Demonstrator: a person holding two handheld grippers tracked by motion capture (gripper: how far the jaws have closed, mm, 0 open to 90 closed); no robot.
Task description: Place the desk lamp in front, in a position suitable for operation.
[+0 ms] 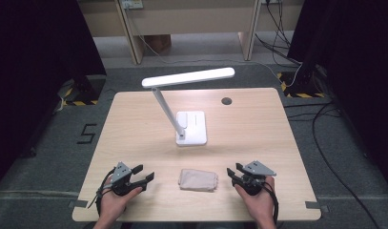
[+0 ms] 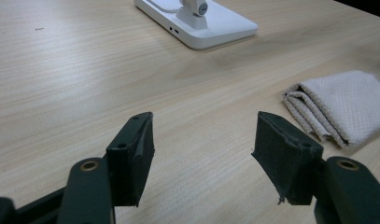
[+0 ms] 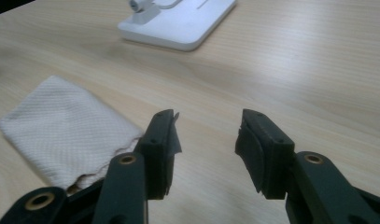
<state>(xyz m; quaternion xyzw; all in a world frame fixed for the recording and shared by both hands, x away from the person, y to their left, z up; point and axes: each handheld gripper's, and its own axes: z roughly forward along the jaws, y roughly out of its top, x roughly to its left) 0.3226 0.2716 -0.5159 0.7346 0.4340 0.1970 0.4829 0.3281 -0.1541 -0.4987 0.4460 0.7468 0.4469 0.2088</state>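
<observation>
Looking down from the high view, a pale wooden table (image 1: 134,124) carries a folded beige cloth (image 1: 197,180) near its front edge, lying between the two hand-held tools: the left gripper (image 1: 143,175) sits at about nine o'clock from the cloth and the right gripper (image 1: 233,172) at about three o'clock, each a little apart from it and each gripped by a hand that enters from the bottom. A white desk lamp (image 1: 191,128) stands at twelve o'clock from the cloth, its base mid-table and its long lit head reaching over the far half; a small dark grommet (image 1: 226,100) marks the tabletop farther back. In the left gripper view, the left gripper (image 2: 204,154) has its jaws spread wide with only bare wood between them — nothing is held; the cloth (image 2: 339,105) lies at about two o'clock from the jaws, its folded layers facing the camera, and the lamp base (image 2: 201,21) sits at twelve o'clock. In the right gripper view, the right gripper (image 3: 206,147) likewise stands parted and empty above the table, with the cloth (image 3: 64,128) at about nine o'clock — just beside the nearer jaw — and the lamp base (image 3: 178,23) at eleven o'clock.
</observation>
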